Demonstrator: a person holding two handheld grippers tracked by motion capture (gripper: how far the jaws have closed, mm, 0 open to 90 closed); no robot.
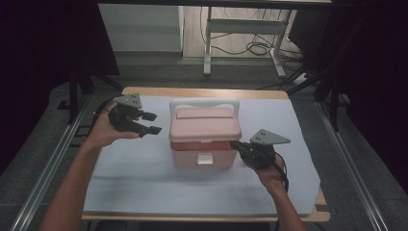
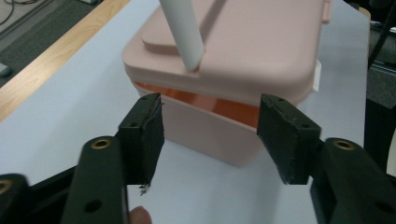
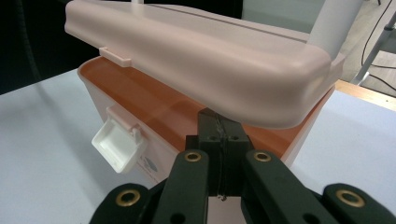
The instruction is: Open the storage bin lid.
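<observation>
A pink lidded box [image 1: 204, 132] with a white handle [image 1: 204, 102] stands mid-table. Its lid [image 3: 210, 56] is lifted a little, so an orange inner rim [image 3: 154, 102] shows, and a white latch [image 3: 119, 147] hangs loose on the front. My right gripper [image 1: 235, 144] is at the box's right side, jaws shut. In the right gripper view its tips [image 3: 219, 126] sit in the gap under the lid's edge. My left gripper [image 1: 151, 123] hovers just left of the box, open. In the left gripper view the box's corner [image 2: 224, 51] lies beyond the left gripper [image 2: 210, 135], apart from the jaws.
A pale sheet [image 1: 144, 168] covers the wooden table [image 1: 202, 91]. Metal rails [image 1: 43, 168] run along both sides. Behind the table stand a desk frame [image 1: 240, 29] and floor cables [image 1: 260, 48]. Dark curtains flank the scene.
</observation>
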